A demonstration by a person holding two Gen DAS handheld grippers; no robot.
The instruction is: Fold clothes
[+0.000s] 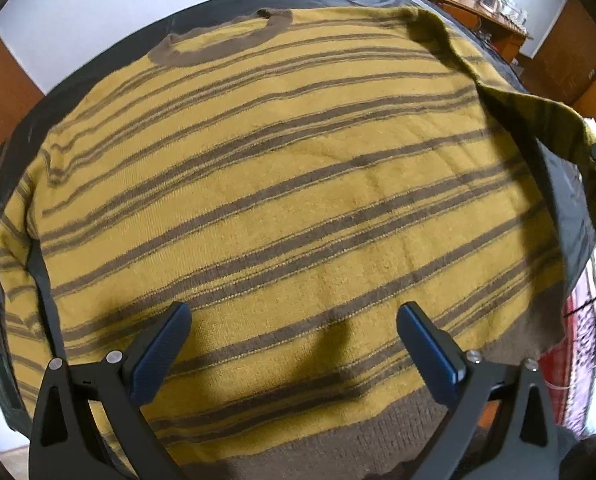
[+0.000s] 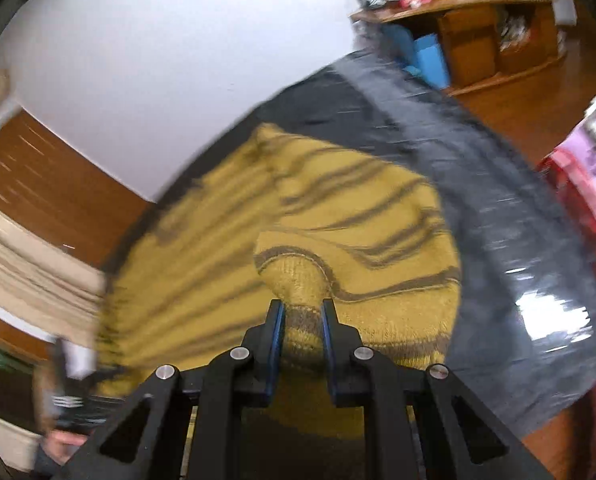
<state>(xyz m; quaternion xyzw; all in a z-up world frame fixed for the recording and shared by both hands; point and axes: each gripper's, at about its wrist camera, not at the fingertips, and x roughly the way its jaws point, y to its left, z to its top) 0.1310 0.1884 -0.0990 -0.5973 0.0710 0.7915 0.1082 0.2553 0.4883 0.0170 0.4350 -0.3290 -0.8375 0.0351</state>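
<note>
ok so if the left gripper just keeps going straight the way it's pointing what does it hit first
Most likely the striped sweater. The left gripper is open and empty, its fingers hanging over the lower body of the sweater, which lies flat on the dark sheet. Nothing else shows in the way, though depth is hard to judge.

One striped sweater lay spread | one dark cover sheet was beneath it | two grippers: left, right | one wooden desk stood beyond.
</note>
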